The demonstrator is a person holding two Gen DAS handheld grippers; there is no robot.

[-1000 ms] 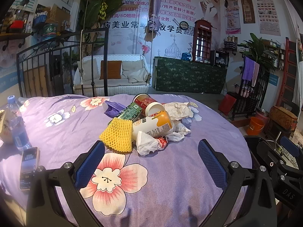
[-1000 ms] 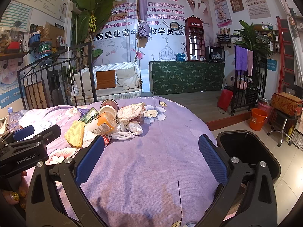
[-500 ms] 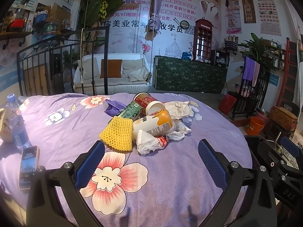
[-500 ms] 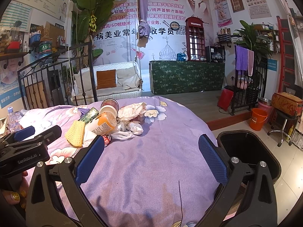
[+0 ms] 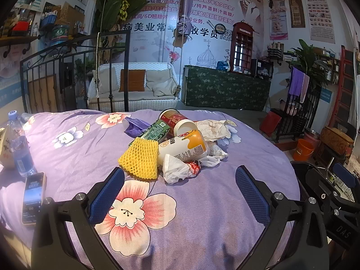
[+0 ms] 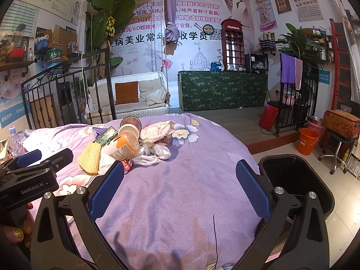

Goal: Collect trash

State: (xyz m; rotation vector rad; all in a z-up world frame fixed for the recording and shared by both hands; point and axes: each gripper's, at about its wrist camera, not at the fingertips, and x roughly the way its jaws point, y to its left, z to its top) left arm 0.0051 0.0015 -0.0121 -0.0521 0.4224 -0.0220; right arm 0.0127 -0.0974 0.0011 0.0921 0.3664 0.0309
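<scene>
A heap of trash lies mid-table on the purple floral cloth (image 5: 202, 202): a yellow foam net (image 5: 140, 160), a white-orange cup (image 5: 182, 147), a red can (image 5: 172, 117), a green carton (image 5: 155, 131), crumpled paper (image 5: 212, 129) and a white plastic wrapper (image 5: 177, 168). My left gripper (image 5: 180, 193) is open and empty, just short of the heap. My right gripper (image 6: 180, 189) is open and empty, over bare cloth right of the heap (image 6: 126, 144). A black bin (image 6: 294, 180) stands off the table's right edge.
A water bottle (image 5: 19, 144) and a phone (image 5: 32, 196) sit at the table's left edge. An iron bed rail (image 5: 74, 76), a white sofa and a green counter are behind. An orange bucket (image 6: 307, 140) stands on the floor at right.
The left gripper has crept slightly forward toward the heap. The right gripper has hardly moved. Both stay open.
</scene>
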